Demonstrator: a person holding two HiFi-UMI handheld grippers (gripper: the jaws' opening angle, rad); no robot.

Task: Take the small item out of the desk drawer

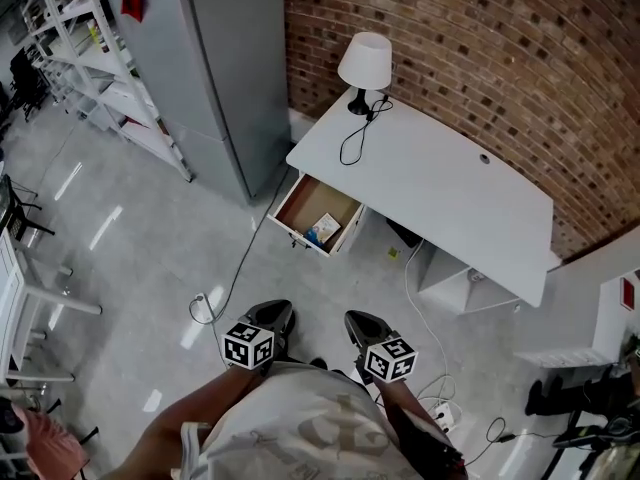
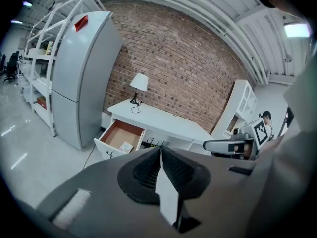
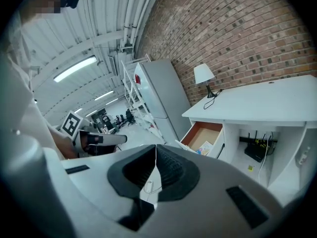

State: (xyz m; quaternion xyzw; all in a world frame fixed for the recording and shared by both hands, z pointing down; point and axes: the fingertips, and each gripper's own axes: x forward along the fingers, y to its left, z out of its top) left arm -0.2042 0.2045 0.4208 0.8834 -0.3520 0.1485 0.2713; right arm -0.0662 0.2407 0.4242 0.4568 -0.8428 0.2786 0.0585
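Observation:
The white desk (image 1: 440, 183) stands against the brick wall with its drawer (image 1: 300, 200) pulled open. In the drawer lies a small colourful card-like item (image 1: 323, 230), which also shows in the left gripper view as the item (image 2: 126, 146) and in the right gripper view as the item (image 3: 205, 148). Both grippers are held close to my body, well short of the desk. My left gripper (image 1: 272, 314) has its jaws shut with nothing between them, as the left gripper (image 2: 161, 150) shows in its own view. My right gripper (image 1: 364, 324) is likewise shut and empty, seen in its own view as the right gripper (image 3: 156, 148).
A tall grey cabinet (image 1: 225, 68) stands left of the desk. A white lamp (image 1: 365, 63) with a black cord sits on the desktop's far corner. Cables (image 1: 235, 268) trail across the floor. White shelving (image 1: 90, 58) lines the far left, and a router (image 3: 257, 152) sits under the desk.

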